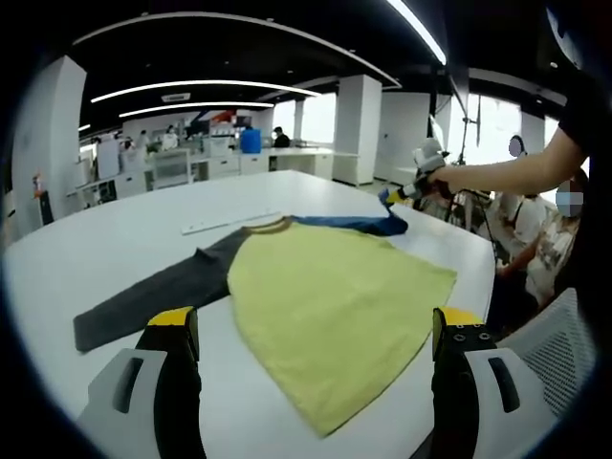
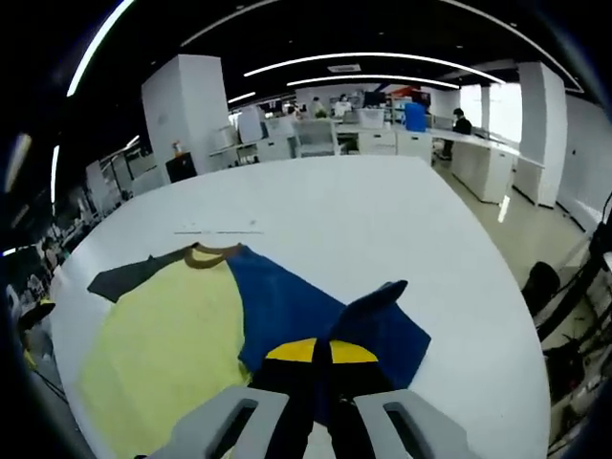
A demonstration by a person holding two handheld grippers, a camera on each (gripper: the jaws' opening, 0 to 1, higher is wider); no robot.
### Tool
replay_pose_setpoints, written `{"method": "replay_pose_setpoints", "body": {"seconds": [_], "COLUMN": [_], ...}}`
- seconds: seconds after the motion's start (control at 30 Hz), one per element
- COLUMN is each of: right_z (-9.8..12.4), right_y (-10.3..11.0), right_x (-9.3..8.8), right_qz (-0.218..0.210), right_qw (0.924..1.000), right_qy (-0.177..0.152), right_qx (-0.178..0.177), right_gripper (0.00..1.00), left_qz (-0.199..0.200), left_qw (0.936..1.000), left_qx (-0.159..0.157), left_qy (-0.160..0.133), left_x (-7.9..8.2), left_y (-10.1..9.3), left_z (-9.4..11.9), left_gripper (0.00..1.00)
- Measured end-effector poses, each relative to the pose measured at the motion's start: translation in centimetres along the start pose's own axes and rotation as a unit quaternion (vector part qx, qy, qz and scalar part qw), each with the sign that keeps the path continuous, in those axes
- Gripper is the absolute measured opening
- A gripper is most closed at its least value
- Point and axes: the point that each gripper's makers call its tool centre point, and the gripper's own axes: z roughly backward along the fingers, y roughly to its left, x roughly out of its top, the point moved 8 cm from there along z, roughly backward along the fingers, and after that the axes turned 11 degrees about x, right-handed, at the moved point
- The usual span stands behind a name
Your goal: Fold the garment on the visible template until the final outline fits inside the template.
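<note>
While the long-sleeved shirt lies flat on the white round surface, its long axis runs from the brown collar down to the hem, with the hem pointing toward the left tongs in the left gripper view.

Item: shirt, yellow body, one grey sleeve, one blue sleeve. Grey sleeve: stretched out straight to one side, resting on the surface. Blue sleeve: lifted at its cuff end at the far edge of the surface.

Left tongs: open, jaws wide apart, yellow-tipped, hovering at the hem edge, gripping nothing.

Right tongs: closed on the blue sleeve, the yellow-tipped jaws pressed together around the cloth in the right gripper view; seen from the left gripper view, the right tongs sit at the sleeve end with a person's hand behind them.

Also on the surface: a thin pale strip lying just beyond the collar, apart from it.

Background: office desks, white columns, ceiling light strips.
</note>
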Motion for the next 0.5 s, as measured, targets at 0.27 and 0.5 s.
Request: {"method": "replay_pose_setpoints", "body": {"seconds": [0.27,0.5], "right_z": [-1.3,-2.4], "right_y": [1.4,2.5], "right_x": [0.7,1.3], "right_qz": [0.007,0.014], "right_qw": [0.9998,0.9994], "right_qy": [0.004,0.008], "right_qx": [0.017,0.030], "right_gripper": [0.00,0.00], "left_qz": [-0.001,0.001], "left_qw": [1.0000,1.0000], "left_qx": [-0.003,-0.004], "left_qy": [-0.002,-0.002], "left_x": [0.0,-0.1], "left_y": [-0.1,-0.1], "left_z": [0.0,0.0], "left_gripper": [0.99,0.99]}}
